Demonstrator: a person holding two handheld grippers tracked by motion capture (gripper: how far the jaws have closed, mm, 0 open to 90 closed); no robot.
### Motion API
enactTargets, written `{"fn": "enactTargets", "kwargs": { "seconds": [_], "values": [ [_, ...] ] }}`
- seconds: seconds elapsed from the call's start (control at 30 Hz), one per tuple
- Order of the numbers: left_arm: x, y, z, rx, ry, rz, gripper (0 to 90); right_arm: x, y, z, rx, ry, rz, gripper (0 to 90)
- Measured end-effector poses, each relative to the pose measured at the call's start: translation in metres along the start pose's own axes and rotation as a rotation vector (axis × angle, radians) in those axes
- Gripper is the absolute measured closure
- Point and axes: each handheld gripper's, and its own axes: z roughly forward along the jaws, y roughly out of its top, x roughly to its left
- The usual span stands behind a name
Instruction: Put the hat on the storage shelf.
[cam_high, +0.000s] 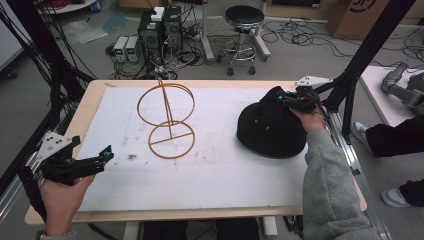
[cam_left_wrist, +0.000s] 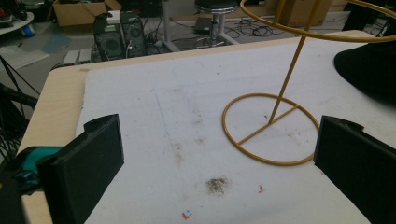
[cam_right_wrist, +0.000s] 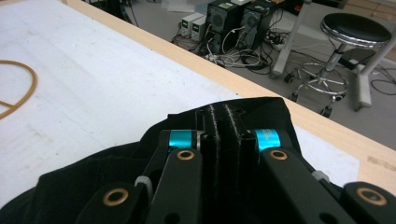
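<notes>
Right now my right gripper (cam_high: 290, 100) is pinched on the crown of the black fabric bucket hat (cam_high: 270, 131); in the right gripper view its two black jaws stand pressed together with a fold of the dark cloth (cam_right_wrist: 261, 112) bunched up between and around them; the hat sits on the right part of the white foam sheet (cam_high: 210, 170) that covers the pale wooden table (cam_high: 90, 102), its brim flat on the sheet and its top pulled up toward the far right edge. My left gripper (cam_high: 102, 159) hangs released near the table's left front corner, jaws spread wide, nothing between them; through that gap the left gripper view shows the stained sheet (cam_left_wrist: 187, 116) and a dark smudge (cam_left_wrist: 217, 184). Between my two hands stands the yellow wire hat stand (cam_high: 167, 120): a ring base with a cross bar flat on the sheet, a thin upright rod, a larger ring on top; it is well apart from the hat and from both grippers. Beyond the table I see a round black stool (cam_high: 244, 20) on castors, black computer towers (cam_high: 160, 30) and tangled cables on the floor; a brown cardboard box (cam_high: 360, 15) at the top right bears dark lettering, too cropped for me to read.
</notes>
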Motion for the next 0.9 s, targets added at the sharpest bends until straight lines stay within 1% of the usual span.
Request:
{"fn": "enactTargets", "kwargs": {
  "seconds": [0.1, 0.2, 0.23, 0.3, 0.33, 0.37, 0.47, 0.5, 0.57, 0.6, 0.63, 0.67, 0.73, 0.77, 0.8, 0.83, 0.9],
  "values": [
    [0.000, 0.000, 0.000, -0.002, -0.001, 0.002, 2.0, 0.000, 0.002, -0.004, -0.011, 0.017, 0.014, 86.9],
    [-0.001, 0.000, 0.000, -0.002, -0.003, 0.003, 2.0, 0.001, 0.003, -0.007, -0.016, 0.020, 0.008, 87.1],
    [-0.001, 0.001, 0.000, -0.002, -0.002, 0.003, 2.0, 0.001, 0.004, -0.011, -0.023, 0.031, 0.009, 87.3],
    [-0.002, 0.001, 0.000, -0.002, -0.002, 0.002, 2.0, 0.002, 0.005, -0.012, -0.028, 0.029, 0.011, 87.4],
    [-0.002, 0.001, 0.000, -0.003, -0.003, 0.002, 2.0, 0.002, 0.005, -0.014, -0.036, 0.035, 0.013, 87.5],
    [-0.002, 0.001, -0.001, -0.004, -0.004, 0.004, 2.0, 0.002, 0.008, -0.020, -0.053, 0.051, 0.027, 87.6],
    [-0.001, 0.001, -0.001, -0.006, -0.005, 0.003, 2.0, 0.003, 0.010, -0.025, -0.065, 0.059, 0.026, 87.7],
    [-0.002, 0.002, -0.002, -0.008, -0.005, 0.002, 2.0, 0.003, 0.011, -0.027, -0.070, 0.070, 0.027, 87.7],
    [-0.002, 0.002, -0.002, -0.009, -0.007, 0.002, 2.0, 0.008, 0.017, -0.035, -0.079, 0.087, 0.019, 87.8],
    [-0.002, 0.002, -0.002, -0.010, -0.008, 0.003, 2.0, 0.008, 0.017, -0.035, -0.079, 0.087, 0.019, 87.8],
    [-0.002, 0.002, -0.003, -0.012, -0.008, 0.004, 2.0, 0.012, 0.020, -0.039, -0.087, 0.106, 0.010, 87.8],
    [-0.002, 0.003, -0.003, -0.013, -0.009, 0.004, 2.0, 0.012, 0.020, -0.039, -0.087, 0.106, 0.010, 87.8],
    [-0.002, 0.003, -0.004, -0.015, -0.012, 0.005, 2.0, 0.020, 0.027, -0.046, -0.088, 0.141, -0.023, 87.8],
    [-0.003, 0.003, -0.004, -0.017, -0.011, 0.001, 2.0, 0.020, 0.027, -0.046, -0.088, 0.141, -0.023, 87.8],
    [-0.002, 0.003, -0.005, -0.015, -0.012, 0.005, 2.0, 0.022, 0.030, -0.047, -0.088, 0.148, -0.029, 87.8],
    [-0.003, 0.004, -0.005, -0.017, -0.013, 0.005, 2.0, 0.029, 0.038, -0.052, -0.098, 0.173, -0.050, 87.8],
    [-0.003, 0.004, -0.007, -0.021, -0.015, 0.007, 2.0, 0.031, 0.041, -0.054, -0.103, 0.177, -0.059, 87.8]
  ]
}}
